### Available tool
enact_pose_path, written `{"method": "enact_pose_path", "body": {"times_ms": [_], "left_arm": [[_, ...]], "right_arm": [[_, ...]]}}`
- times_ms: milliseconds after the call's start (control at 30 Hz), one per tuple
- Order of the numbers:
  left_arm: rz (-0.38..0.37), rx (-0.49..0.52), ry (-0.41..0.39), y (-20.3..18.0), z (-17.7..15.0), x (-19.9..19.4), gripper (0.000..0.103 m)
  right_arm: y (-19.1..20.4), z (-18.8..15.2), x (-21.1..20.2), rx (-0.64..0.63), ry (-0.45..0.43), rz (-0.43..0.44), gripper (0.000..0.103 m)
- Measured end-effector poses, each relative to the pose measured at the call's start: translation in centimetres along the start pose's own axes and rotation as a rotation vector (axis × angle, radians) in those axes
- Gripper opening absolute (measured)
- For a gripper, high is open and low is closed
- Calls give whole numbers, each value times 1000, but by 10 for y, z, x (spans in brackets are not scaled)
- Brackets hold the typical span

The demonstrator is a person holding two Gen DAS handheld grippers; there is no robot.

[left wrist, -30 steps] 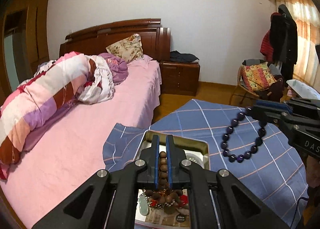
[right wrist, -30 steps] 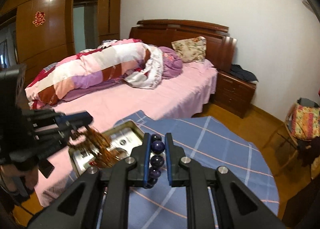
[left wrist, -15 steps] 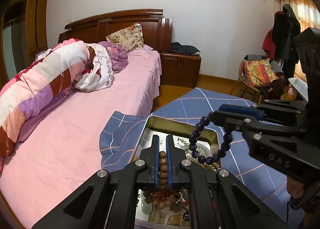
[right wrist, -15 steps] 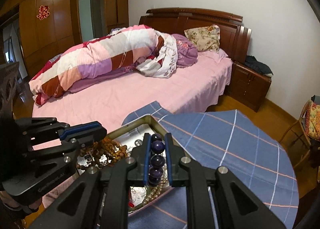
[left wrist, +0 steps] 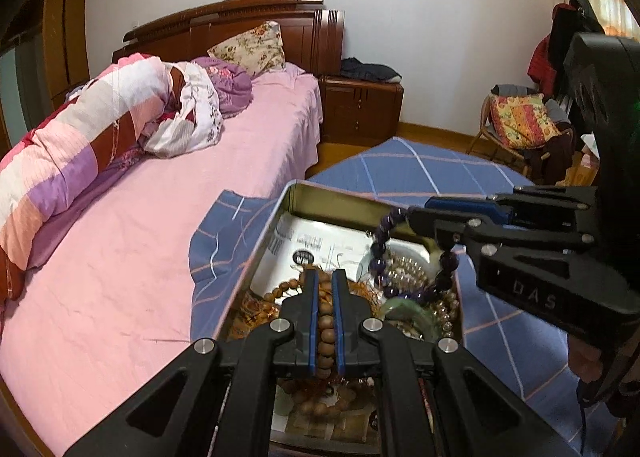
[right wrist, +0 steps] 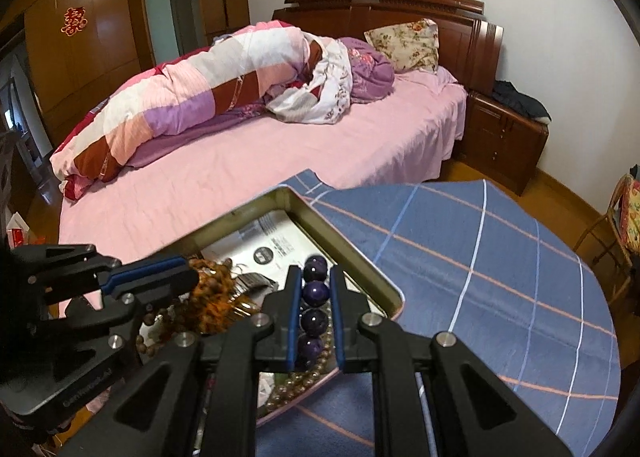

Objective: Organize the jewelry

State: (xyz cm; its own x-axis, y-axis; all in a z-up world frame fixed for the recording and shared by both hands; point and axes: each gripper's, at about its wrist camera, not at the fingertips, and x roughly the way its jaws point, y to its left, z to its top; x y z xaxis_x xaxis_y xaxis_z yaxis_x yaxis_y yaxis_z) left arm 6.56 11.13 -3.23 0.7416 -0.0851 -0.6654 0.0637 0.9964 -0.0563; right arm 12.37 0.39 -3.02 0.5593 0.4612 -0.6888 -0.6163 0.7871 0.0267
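A metal tin (left wrist: pixel 340 199) (right wrist: pixel 352 253) sits on the blue plaid tablecloth, with paper and several pieces of jewelry inside. My left gripper (left wrist: pixel 325 277) (right wrist: pixel 188 275) is shut on a brown wooden bead string (left wrist: pixel 326 327) (right wrist: pixel 210 297), whose loops hang into the tin. My right gripper (right wrist: pixel 315 273) (left wrist: pixel 416 213) is shut on a dark purple bead bracelet (right wrist: pixel 314 293) (left wrist: pixel 384 257), which dangles over the tin's right half. A green bangle (left wrist: pixel 404 307) and pale bead strands (left wrist: pixel 408 267) lie in the tin beneath it.
A bed with a pink sheet (left wrist: pixel 140 257) (right wrist: pixel 280 153) borders the table on the left, a rolled quilt (left wrist: pixel 92 137) on it. The plaid tablecloth (left wrist: pixel 512 337) (right wrist: pixel 500 277) stretches to the right. A wooden nightstand (left wrist: pixel 362 109) and a chair with a cushion (left wrist: pixel 520 121) stand farther back.
Both grippers have come down toward the tin, each keeping its beads. The right gripper moved left over the tin, so the purple bracelet now hangs into it.
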Motion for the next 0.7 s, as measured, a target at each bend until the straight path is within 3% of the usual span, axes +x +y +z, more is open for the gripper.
{"method": "enact_pose_path", "body": {"times_ms": [367, 433, 467, 500, 533, 567, 600, 700], "left_arm": [[13, 16, 13, -4, -8, 4, 6], [12, 32, 17, -9, -10, 3, 7], [14, 37, 15, -11, -10, 1, 13], [19, 42, 10, -14, -11, -2, 30], [32, 45, -1, -16, -12, -6, 44], [57, 43, -30, -18, -13, -14, 73], [70, 40, -54, -18, -14, -20, 86], [64, 30, -94, -21, -14, -38, 87]], "right_arm": [[-6, -5, 11, 11, 35, 9, 16], [-8, -5, 10, 25, 28, 17, 24], [-10, -6, 10, 33, 30, 26, 32], [-11, -7, 9, 41, 28, 34, 55], [-12, -9, 6, 46, 16, 36, 70], [-12, -10, 0, 49, -5, 31, 71], [-12, -11, -4, 49, -12, 22, 71], [-18, -14, -19, 70, -29, 5, 71]]}}
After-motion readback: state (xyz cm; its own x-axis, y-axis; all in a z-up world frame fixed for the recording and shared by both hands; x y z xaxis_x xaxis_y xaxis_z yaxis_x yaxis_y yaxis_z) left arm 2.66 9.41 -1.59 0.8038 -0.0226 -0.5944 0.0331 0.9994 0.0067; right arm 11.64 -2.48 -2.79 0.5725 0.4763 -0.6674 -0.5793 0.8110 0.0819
